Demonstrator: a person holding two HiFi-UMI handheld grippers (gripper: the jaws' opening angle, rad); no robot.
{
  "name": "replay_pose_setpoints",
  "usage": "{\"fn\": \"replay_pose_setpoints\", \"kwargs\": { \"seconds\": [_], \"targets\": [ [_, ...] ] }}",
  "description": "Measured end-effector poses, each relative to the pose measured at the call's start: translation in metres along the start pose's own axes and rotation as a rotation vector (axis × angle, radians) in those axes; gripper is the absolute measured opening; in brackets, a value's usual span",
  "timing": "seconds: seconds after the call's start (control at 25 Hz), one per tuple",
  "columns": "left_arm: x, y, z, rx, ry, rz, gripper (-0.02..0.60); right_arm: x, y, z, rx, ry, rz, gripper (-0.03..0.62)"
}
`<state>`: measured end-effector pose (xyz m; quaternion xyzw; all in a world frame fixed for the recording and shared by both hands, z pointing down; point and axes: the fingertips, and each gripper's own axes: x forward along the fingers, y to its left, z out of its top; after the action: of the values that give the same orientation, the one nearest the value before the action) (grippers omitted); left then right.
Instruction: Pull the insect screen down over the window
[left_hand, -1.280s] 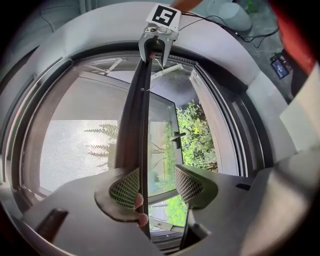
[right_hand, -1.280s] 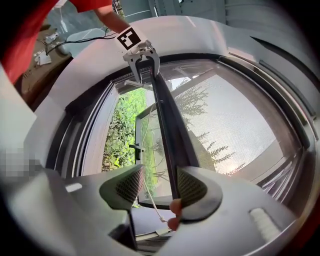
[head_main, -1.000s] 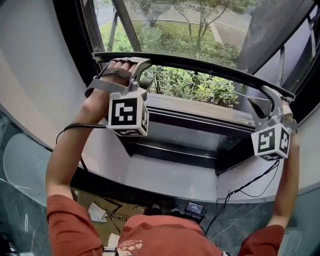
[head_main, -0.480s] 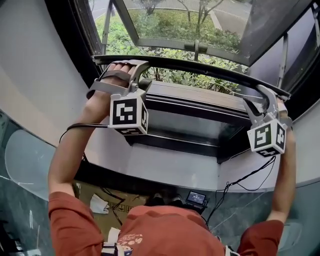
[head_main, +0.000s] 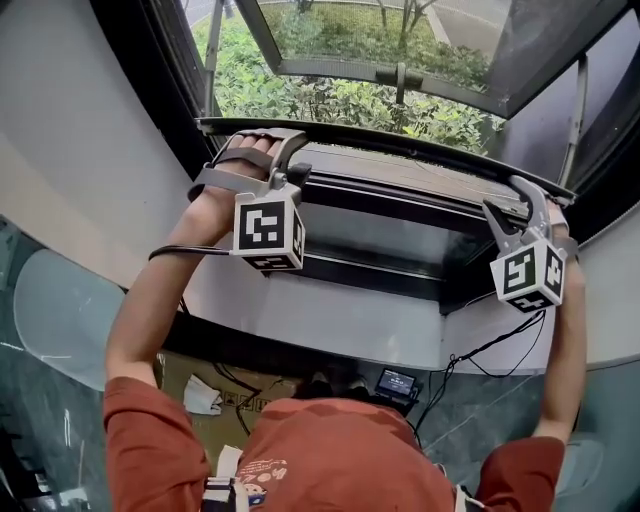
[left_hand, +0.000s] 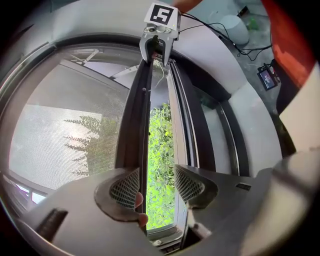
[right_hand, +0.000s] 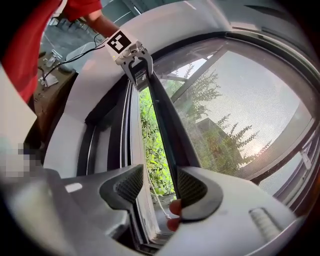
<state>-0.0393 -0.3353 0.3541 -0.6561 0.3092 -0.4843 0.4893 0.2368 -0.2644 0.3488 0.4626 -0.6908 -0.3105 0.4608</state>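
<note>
Status: mid-pull, late stage by my read. Left gripper: jaws apart, not clamped. The screen's dark pull bar runs along one pad and the other pad stands clear, with only foliage showing in the gap. My fingertips sit at the bar's edge just below that pad. Right gripper is the same at the other end: jaws apart, bar along one pad, fingertips showing beside it. So both ends are hooked or pressed rather than gripped. The mesh is unrolled over most of the opening. The bar sits near the lower window frame, with a narrow strip of open air left between them. In the head view the bar spans from one gripper to the other and looks about level with the frame. Next: draw both ends down together at the same rate until the bar seats on the frame, no skew. Risk: with no clamp the bar could slip off a pad, and the screen may run back up. There's also a thin white cord hanging in the gap near the right end, so I need to keep it out from under the bar. Can't see any latch from here.
</note>
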Motion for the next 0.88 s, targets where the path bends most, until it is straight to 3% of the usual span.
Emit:
{"fn": "replay_pose_setpoints", "kwargs": {
  "seconds": [0.4,0.88],
  "targets": [
    [0.005,-0.035,-0.003,-0.017,0.009,-0.064,0.219,0.010,0.033,-0.011,0.018,0.030,0.059,0.216],
    [0.010,-0.057,-0.004,-0.036,0.013,-0.101,0.219,0.015,0.053,-0.019,0.039,0.049,0.071,0.217]
  ]
}}
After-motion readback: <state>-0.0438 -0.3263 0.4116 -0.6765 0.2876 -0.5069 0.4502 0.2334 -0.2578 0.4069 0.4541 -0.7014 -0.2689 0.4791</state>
